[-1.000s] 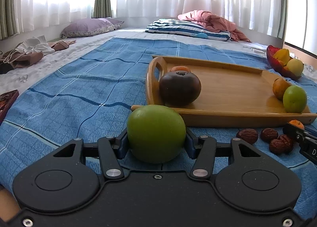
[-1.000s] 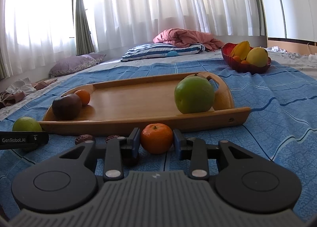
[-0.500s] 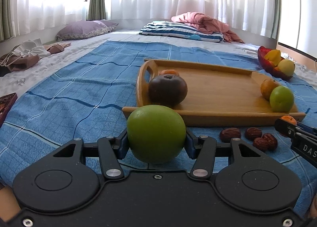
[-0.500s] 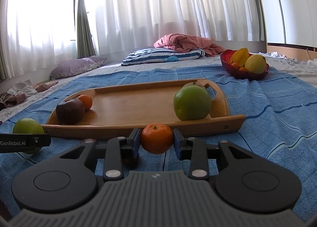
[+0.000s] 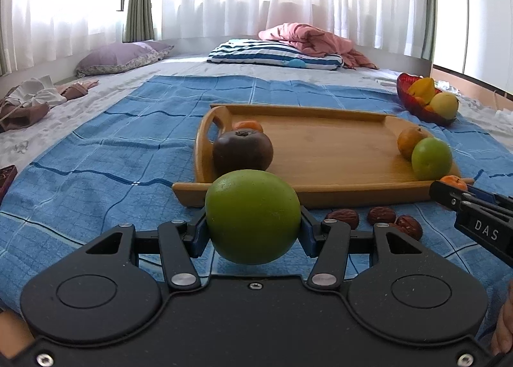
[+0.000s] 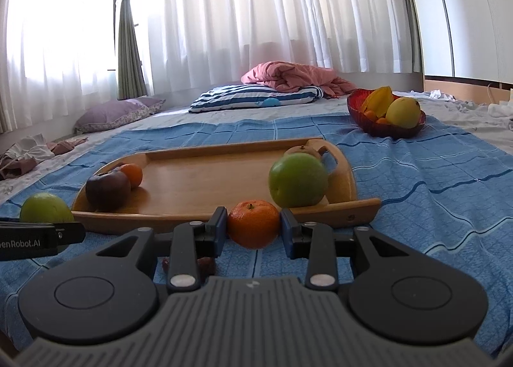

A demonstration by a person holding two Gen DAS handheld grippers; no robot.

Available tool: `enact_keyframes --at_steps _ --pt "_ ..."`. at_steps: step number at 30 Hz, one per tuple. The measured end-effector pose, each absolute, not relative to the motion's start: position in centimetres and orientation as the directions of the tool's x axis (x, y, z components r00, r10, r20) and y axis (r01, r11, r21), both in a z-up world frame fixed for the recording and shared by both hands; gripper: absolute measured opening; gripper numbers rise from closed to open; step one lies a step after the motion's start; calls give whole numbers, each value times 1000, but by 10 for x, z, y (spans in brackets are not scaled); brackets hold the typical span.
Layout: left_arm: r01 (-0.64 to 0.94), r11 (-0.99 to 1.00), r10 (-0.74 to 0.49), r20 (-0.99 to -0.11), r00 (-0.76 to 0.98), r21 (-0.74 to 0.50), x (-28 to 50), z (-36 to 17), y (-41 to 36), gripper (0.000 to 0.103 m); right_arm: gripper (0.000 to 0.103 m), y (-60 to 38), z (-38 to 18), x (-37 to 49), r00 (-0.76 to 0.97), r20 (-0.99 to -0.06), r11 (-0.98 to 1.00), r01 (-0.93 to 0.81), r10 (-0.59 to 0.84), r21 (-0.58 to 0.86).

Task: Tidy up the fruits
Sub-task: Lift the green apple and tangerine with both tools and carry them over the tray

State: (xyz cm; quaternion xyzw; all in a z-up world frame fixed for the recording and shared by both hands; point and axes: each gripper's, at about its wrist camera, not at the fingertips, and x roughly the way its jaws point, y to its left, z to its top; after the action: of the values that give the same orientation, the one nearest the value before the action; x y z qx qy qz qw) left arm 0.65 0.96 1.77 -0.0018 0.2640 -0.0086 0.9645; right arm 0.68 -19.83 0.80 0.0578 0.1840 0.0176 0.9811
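My left gripper [image 5: 253, 229] is shut on a green apple [image 5: 252, 216], held above the blue cloth just in front of the wooden tray [image 5: 327, 145]. My right gripper [image 6: 254, 228] is shut on a small orange mandarin [image 6: 254, 223], near the tray's front right corner. On the tray lie a dark brown fruit [image 5: 242, 150] and a mandarin [image 5: 247, 125] at the left end, and a second green apple [image 5: 431, 158] with an orange fruit [image 5: 408, 141] at the right end. Each gripper shows at the edge of the other's view.
Three brown walnuts [image 5: 378, 215] lie on the blue cloth [image 5: 121, 149] before the tray. A red bowl [image 6: 386, 120] with yellow fruit stands at the far right. Pillows, a pink blanket and clothes lie further back on the bed.
The left gripper with its green apple has drawn back and risen a little, so the tray looks smaller and farther. The right gripper has lifted slightly, still holding the mandarin.
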Motion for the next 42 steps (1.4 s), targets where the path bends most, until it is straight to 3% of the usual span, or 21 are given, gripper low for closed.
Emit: enact_keyframes --at_steps 25,42 --pt "56 998 -47 -447 893 7 26 54 5 52 39 -204 31 18 951 -304 996 -28 54 87" --pt "66 998 -56 -452 890 6 48 63 1 52 40 -205 40 33 954 -294 996 -34 57 84"
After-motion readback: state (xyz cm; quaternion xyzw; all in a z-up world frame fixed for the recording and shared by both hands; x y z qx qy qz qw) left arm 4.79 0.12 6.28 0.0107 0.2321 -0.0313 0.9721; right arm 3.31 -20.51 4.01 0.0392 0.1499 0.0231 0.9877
